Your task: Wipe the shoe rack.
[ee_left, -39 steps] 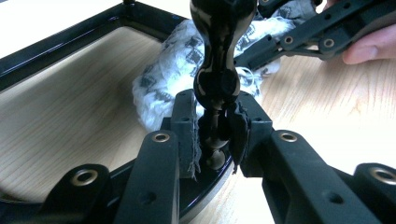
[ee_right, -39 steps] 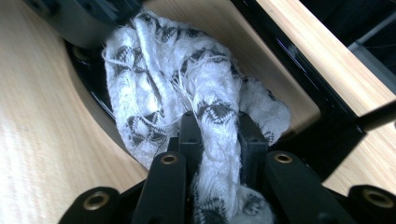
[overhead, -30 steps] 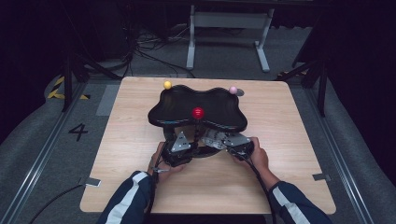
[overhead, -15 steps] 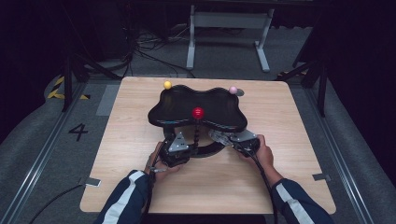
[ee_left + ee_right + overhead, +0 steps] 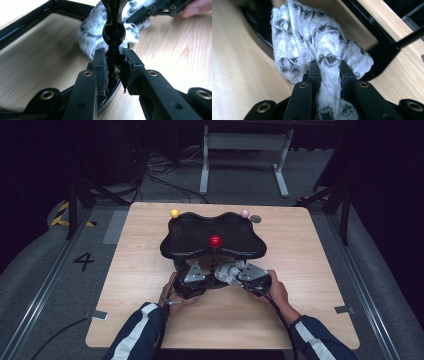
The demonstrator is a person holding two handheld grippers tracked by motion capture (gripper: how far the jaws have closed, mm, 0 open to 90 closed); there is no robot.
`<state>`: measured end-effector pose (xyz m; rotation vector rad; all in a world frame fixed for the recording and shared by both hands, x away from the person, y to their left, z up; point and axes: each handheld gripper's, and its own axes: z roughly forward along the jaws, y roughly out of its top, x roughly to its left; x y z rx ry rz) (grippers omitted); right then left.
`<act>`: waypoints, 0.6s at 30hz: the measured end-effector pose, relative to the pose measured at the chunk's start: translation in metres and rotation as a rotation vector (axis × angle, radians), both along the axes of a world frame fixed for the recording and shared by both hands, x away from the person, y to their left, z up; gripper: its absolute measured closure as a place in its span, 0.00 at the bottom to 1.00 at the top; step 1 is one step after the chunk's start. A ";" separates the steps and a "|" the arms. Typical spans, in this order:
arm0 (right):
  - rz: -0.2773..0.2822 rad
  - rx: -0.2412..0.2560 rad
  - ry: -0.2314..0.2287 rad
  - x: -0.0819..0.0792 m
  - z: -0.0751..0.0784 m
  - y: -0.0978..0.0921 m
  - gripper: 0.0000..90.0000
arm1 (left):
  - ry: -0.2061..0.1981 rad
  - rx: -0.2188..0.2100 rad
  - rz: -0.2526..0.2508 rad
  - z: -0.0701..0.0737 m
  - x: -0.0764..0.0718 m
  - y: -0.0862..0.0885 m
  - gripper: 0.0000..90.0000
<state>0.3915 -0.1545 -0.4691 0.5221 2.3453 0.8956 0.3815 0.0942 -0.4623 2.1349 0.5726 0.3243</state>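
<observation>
My right tongs [image 5: 239,272], pinching the knit cloth [image 5: 229,269], had slid center-frame toward my left tongs [image 5: 114,71], clamped on the black stand [image 5: 212,236]; bare table [image 5: 320,270] lay right.

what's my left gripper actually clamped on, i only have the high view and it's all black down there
Observer: In the left gripper view the left gripper is shut on the black stand's post, low, near the base.
Operator: and the right one, does it have the rag
Observer: Yes. In the right gripper view the right gripper is shut on the white and black cloth, with a bunch of it between the jaws.
Operator: is the cloth touching the stand
Observer: In the left gripper view the cloth lies right behind the post, against it or very close; I cannot tell which.
</observation>
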 end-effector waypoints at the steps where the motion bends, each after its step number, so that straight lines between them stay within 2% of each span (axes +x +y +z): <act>1: 0.011 0.005 0.005 -0.001 0.001 0.001 0.85 | -0.012 0.002 -0.004 0.000 0.001 -0.001 0.83; 2: 0.034 0.032 0.029 -0.004 0.002 0.004 0.85 | -0.003 0.003 0.002 0.000 0.000 -0.002 0.83; 4: 0.054 0.015 0.013 -0.010 0.002 0.011 0.85 | -0.012 0.008 0.000 0.000 0.001 -0.004 0.83; 5: 0.063 0.011 0.014 -0.011 0.002 0.013 0.84 | -0.008 -0.006 0.004 0.000 0.001 -0.006 0.83; 8: 0.090 0.007 0.008 -0.018 0.001 0.020 0.84 | -0.014 0.009 -0.006 0.000 0.003 -0.006 0.83; 11: 0.097 -0.002 -0.004 -0.020 0.000 0.022 0.84 | -0.014 0.009 -0.007 -0.001 0.003 -0.006 0.83; 12: 0.097 -0.001 -0.004 -0.020 0.000 0.022 0.84 | -0.011 -0.006 0.001 -0.001 0.002 -0.007 0.82; 13: 0.094 0.004 0.003 -0.020 0.000 0.022 0.85 | -0.014 0.007 0.000 0.000 0.002 -0.007 0.82; 14: 0.092 0.005 0.002 -0.019 0.000 0.021 0.85 | -0.006 -0.013 0.013 -0.001 0.001 -0.008 0.82; 15: 0.092 0.007 0.003 -0.019 0.000 0.020 0.85 | -0.015 0.006 0.010 -0.001 0.001 -0.007 0.81; 18: 0.079 0.002 -0.007 -0.017 -0.001 0.019 0.85 | -0.017 0.003 0.009 0.001 0.001 -0.007 0.81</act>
